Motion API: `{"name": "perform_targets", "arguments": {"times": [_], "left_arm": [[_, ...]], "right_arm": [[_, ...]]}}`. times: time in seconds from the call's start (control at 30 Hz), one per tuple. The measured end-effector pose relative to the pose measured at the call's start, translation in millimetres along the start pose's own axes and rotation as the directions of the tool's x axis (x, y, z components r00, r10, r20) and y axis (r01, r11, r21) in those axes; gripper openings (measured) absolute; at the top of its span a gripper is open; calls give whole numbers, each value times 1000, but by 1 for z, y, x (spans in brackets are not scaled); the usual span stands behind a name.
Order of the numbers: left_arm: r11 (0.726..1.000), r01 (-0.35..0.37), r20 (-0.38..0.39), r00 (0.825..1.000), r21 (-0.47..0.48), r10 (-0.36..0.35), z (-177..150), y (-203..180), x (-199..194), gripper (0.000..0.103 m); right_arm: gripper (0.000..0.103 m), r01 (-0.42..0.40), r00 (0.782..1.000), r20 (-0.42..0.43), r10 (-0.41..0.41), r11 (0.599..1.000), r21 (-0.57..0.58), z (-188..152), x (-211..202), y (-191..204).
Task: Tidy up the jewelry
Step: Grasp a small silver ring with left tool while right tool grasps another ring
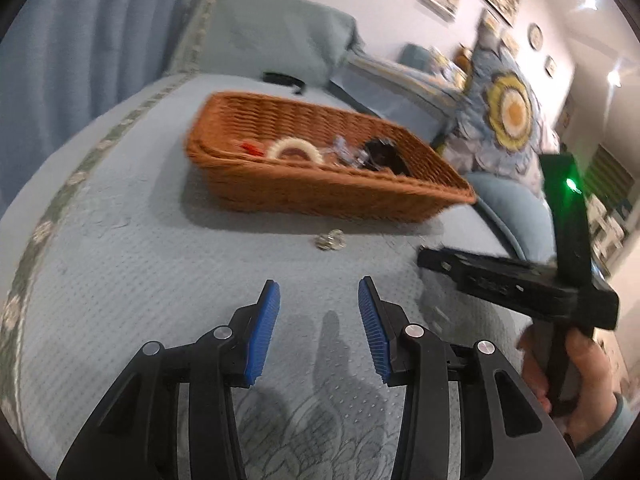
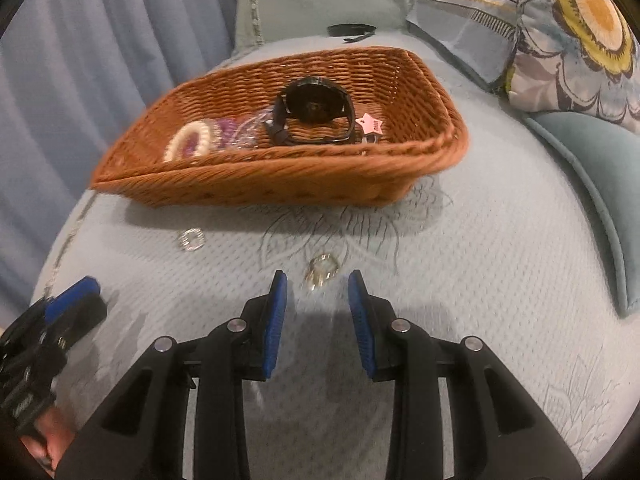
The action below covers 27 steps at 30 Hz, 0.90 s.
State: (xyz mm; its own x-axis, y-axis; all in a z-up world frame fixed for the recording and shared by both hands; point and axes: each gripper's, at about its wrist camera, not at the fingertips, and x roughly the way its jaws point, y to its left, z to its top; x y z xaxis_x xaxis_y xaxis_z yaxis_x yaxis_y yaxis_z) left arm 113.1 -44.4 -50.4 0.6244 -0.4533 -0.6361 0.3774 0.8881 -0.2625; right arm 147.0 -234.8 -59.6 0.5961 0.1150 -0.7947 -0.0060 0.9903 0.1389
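Both the left gripper (image 1: pixel 319 288) and right gripper (image 2: pixel 317 280) are seen open and empty. A gold ring (image 2: pixel 322 270) lies centre-frame; a wicker basket (image 2: pixel 280 176) is seen above.

left gripper (image 1: pixel 319 292): black plastic frame, ribbed blue pads, round silver pins on the linkage
right gripper (image 2: pixel 317 284): same black frame, blue pads, silver pins; green light on its body
sleeve (image 1: pixel 612 428): grey-blue cuff, lower right of frame

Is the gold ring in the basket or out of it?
Out. The gold ring lies on the bedspread, in front of the wicker basket, just beyond the right gripper and its open fingers.
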Motion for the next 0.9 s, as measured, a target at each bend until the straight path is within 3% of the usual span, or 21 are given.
{"name": "perform_targets", "arguments": {"times": [0.13,0.33,0.5,0.6,0.77,0.9], "left_arm": [[996,-4,-52,999,86,8,12,-6,19,40],[988,-7,-118,993,155,26,33,-12,56,40],[977,-20,-160,986,212,55,44,-22,81,40],[971,-13,-170,984,239,55,43,-27,84,40],[964,69,-189,982,257,-20,33,-32,71,35],[974,44,-176,984,221,-5,30,-28,69,34]], "right_arm": [[20,40,999,3,-40,999,-25,5,4,4],[18,-42,999,8,42,998,36,4,4,-15],[18,-49,999,8,49,998,36,4,4,-16],[18,-58,998,8,57,998,40,2,4,-18],[18,-65,998,7,65,997,37,0,2,-24],[18,-64,998,6,64,997,34,-2,1,-23]]}}
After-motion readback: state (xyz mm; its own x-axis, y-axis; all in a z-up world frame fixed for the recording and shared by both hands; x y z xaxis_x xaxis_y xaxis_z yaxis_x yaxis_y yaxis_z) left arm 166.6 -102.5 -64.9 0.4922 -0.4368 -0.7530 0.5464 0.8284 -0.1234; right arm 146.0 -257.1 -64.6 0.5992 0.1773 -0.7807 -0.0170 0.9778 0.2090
